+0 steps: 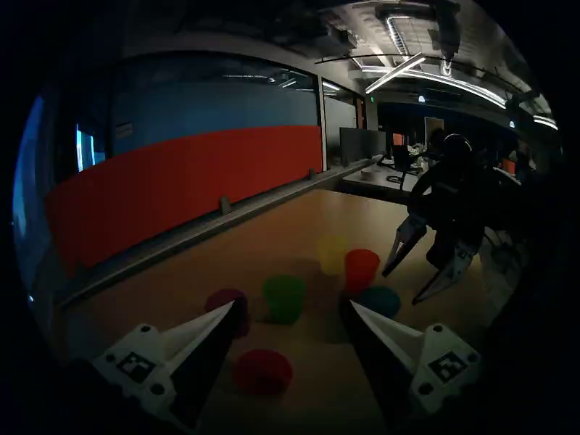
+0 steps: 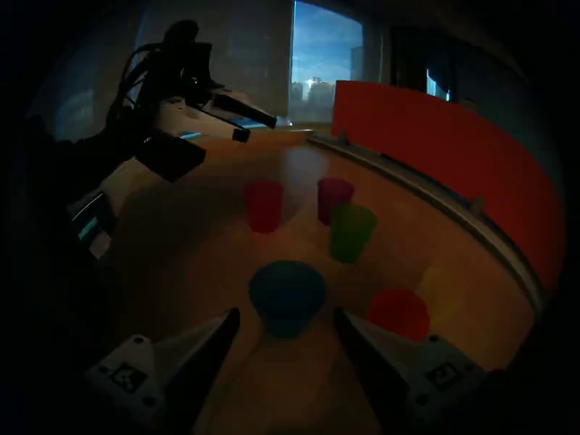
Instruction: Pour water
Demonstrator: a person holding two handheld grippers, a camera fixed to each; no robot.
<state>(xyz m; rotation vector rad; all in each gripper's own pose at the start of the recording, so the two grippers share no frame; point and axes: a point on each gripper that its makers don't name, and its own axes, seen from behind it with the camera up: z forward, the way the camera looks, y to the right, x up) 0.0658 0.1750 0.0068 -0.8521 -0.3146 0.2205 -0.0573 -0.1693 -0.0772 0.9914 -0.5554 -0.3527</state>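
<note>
**A dim open-plan office**

A long wooden table (image 1: 304,217) runs through the room. Along one edge of the table stands a low red divider panel (image 1: 188,181), and a glass wall (image 1: 217,94) rises behind it. Beyond the table's end sit more desks (image 1: 377,177) with screens (image 1: 359,143) and a chair (image 1: 401,158). Above the table the ceiling is bare, with ducts and long strip lights (image 1: 395,71). Past the table's other end, a tall window (image 2: 326,65) shows city buildings under a blue sky.
</note>
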